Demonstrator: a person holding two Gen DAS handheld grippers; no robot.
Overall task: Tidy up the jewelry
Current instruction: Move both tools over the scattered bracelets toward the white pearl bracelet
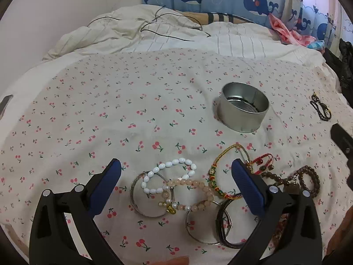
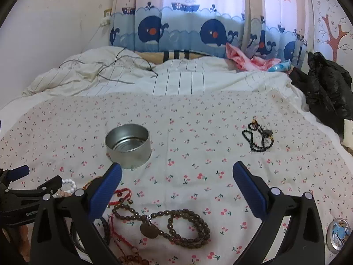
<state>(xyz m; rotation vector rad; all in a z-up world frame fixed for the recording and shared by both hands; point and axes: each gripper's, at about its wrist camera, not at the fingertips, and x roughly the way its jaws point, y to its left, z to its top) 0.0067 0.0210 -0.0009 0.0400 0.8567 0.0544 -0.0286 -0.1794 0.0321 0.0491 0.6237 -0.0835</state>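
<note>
Since the tin (image 1: 243,107) sits empty on the cherry-print sheet (image 1: 110,121), you've sorted nothing yet. Both your left gripper (image 1: 176,181) and right gripper (image 2: 177,183) gape wide, holding nothing. Bracelets (image 1: 187,190) lie heaped near you; black beads (image 2: 258,138) lie well apart.

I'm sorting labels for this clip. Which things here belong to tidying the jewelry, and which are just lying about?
Job:
round metal tin
white bead bracelet
pink bead bracelet
brown bead strand
black bead strand

Lying about:
black cable
pink cloth
black jacket
</note>
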